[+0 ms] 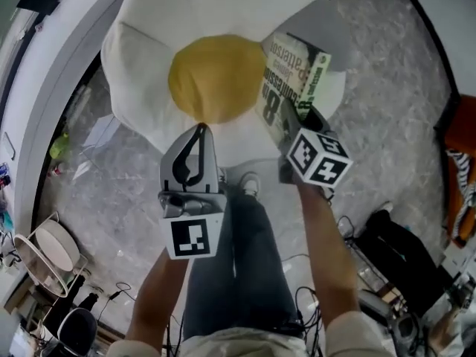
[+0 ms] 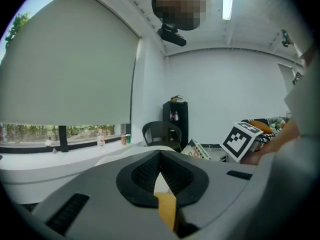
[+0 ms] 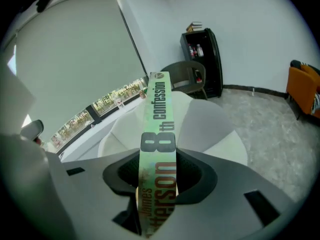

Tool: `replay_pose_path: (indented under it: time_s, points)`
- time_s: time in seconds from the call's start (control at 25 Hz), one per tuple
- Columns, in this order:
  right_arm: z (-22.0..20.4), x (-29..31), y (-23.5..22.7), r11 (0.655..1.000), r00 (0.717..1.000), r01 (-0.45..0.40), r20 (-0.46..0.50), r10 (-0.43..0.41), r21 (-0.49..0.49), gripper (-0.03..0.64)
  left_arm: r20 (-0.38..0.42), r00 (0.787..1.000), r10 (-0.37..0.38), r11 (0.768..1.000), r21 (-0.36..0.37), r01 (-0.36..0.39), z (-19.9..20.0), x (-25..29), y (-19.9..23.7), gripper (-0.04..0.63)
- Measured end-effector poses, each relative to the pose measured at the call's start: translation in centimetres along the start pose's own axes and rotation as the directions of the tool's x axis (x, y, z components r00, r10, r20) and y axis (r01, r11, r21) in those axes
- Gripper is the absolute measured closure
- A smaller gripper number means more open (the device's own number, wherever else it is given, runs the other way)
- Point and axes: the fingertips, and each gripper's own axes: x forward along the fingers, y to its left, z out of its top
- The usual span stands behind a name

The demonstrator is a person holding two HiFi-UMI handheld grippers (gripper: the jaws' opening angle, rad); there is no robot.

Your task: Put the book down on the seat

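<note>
The seat (image 1: 186, 13) is a big white cushion shaped like a fried egg, with a yellow yolk (image 1: 216, 76) in its middle. My right gripper (image 1: 294, 114) is shut on the book (image 1: 290, 84), a green and white paperback, and holds it over the seat's right part. In the right gripper view the book's spine (image 3: 159, 129) stands upright between the jaws of the right gripper (image 3: 159, 169), with the white seat (image 3: 210, 129) behind. My left gripper (image 1: 198, 131) hangs over the seat's near edge, jaws shut and empty. In the left gripper view the left gripper (image 2: 160, 158) points level and the book (image 2: 196, 150) shows at the right.
The person's legs in jeans (image 1: 245, 259) stand just before the seat. Cables (image 1: 312, 303) and a black bag (image 1: 401, 259) lie on the marbled floor. A black chair (image 3: 187, 76) and a black shelf (image 3: 202, 59) stand behind the seat, and an orange seat (image 3: 305, 84) at the right.
</note>
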Motion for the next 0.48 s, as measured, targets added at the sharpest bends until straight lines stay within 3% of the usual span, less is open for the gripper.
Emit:
replay_pose_path:
  time_s: [0.24,0.36,0.48]
  points:
    - [-5.3,7.9,-4.6,0.997,0.993,0.039,-0.115,-0.031,0.073,0.459,-0.026,1.000,0.009,0.999,-0.032,-0.010,-7.5,2.9,0.4,0.589]
    - [-6.7,9.9,-6.1,0.995,0.982,0.087,-0.174,-0.080,0.037,0.459,-0.025,1.000,-0.004,1.000,-0.026,0.004,-9.2,4.0,-0.1,0.589]
    - [-7.8,11.2,-6.5,0.996,0.973,0.082,-0.217,-0.076,0.019,0.458,-0.022,0.999,-0.026,1.000,-0.009,0.026,-10.1,4.7,-1.0,0.589]
